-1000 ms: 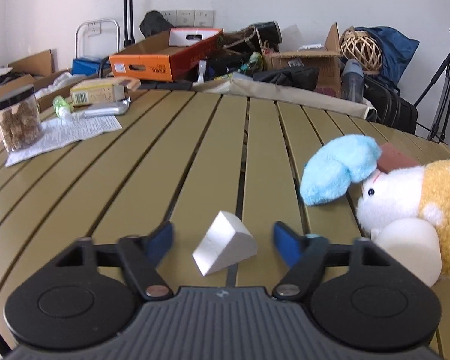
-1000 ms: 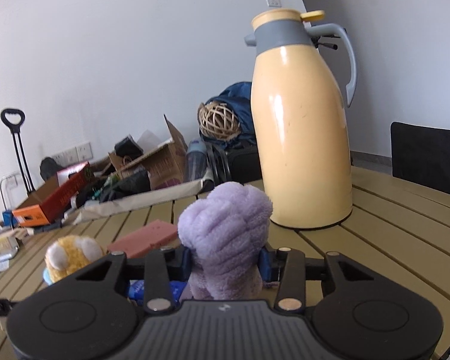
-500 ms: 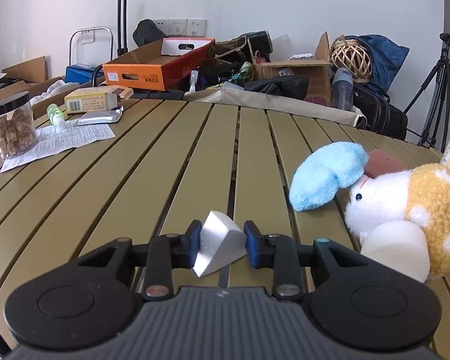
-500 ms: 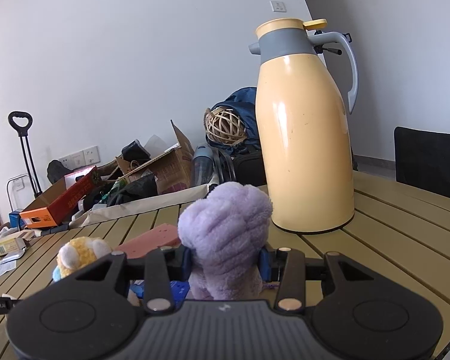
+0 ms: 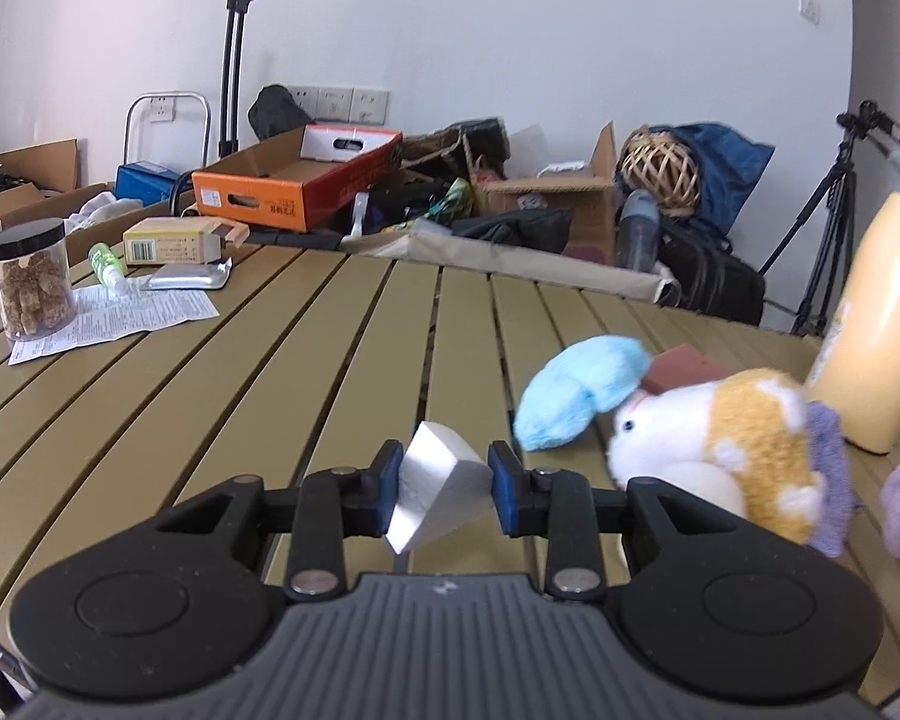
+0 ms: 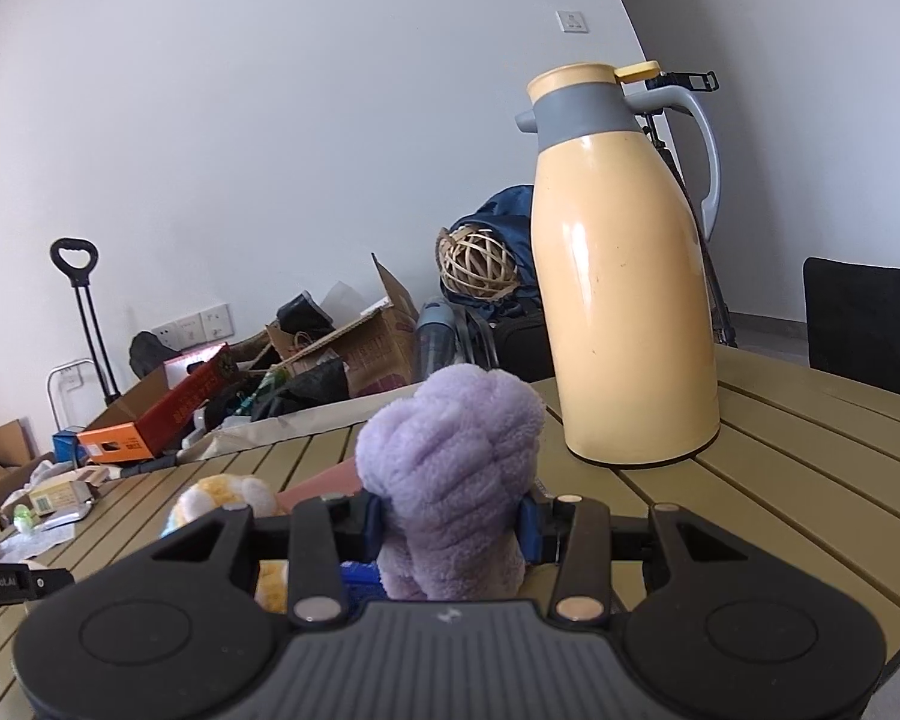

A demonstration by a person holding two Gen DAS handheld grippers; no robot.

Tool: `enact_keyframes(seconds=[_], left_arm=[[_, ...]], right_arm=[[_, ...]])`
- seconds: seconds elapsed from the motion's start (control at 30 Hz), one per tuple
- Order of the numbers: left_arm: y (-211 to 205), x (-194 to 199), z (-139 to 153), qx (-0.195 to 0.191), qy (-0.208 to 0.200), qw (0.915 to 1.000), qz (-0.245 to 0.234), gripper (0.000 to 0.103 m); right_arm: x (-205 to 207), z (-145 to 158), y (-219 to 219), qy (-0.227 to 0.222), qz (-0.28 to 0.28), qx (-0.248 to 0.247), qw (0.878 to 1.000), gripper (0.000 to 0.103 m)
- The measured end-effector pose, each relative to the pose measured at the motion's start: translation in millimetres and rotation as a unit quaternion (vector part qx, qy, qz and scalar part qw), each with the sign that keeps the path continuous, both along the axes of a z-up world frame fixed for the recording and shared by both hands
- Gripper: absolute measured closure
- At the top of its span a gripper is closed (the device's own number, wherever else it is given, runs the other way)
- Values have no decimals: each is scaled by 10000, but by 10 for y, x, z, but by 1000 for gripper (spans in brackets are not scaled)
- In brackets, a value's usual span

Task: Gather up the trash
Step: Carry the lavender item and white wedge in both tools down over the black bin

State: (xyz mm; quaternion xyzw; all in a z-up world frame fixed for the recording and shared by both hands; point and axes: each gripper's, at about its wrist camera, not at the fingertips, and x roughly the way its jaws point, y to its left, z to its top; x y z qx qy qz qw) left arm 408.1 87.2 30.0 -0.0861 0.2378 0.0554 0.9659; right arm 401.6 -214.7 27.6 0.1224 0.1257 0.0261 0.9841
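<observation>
Your left gripper (image 5: 443, 491) is clamped on the white wedge-shaped foam block (image 5: 435, 495); its blue pads (image 5: 506, 489) press both sides of the block, which sits tilted between them, above the olive slatted counter (image 5: 270, 360); whether it still touches the slats you cannot tell from this view. Your right gripper (image 6: 450, 531) is clamped on the lilac knotted plush toy (image 6: 450, 480), which stands upright between its pads and hides much of what lies beyond.

Just to the right of the foam block, on the counter, lies a light blue plush piece (image 5: 582, 396); beside it rests a white and orange plush animal (image 5: 714, 450), with a reddish-brown flat block (image 5: 684, 363) behind the two. A tall cream-yellow thermos jug with a grey collar and handle (image 6: 624, 276) stands upright on the counter, near the right gripper and apart from it.

At the far left of the counter you have a clear jar with a black lid (image 5: 30, 282) on a printed paper sheet (image 5: 120, 315); next to them lie a silver foil pouch (image 5: 189, 279) and a small yellow carton (image 5: 174, 243). Beyond the counter's edge, an orange cardboard box (image 5: 294, 180) sits among cartons and bags against the white wall.
</observation>
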Motion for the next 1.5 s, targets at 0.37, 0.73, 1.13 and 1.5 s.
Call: enact_keyframes(seconds=[0.37, 0.73, 1.13, 1.5], left_arm=[[-145, -554, 144, -3, -364, 9992, -156, 71], [-224, -1178, 67, -12, -496, 9984, -260, 71], [-240, -1757, -249, -91, -72, 9994, -340, 71], [-443, -2202, -588, 205, 417, 9973, -576, 71]], right_arm=[[-360, 73, 28, -103, 247, 64, 9996, 63], [-926, -79, -15, 67, 486, -107, 9987, 63], [-1493, -424, 71, 711, 972, -421, 9918, 63], [-1860, -789, 203, 1529, 1371, -535, 9772, 63]])
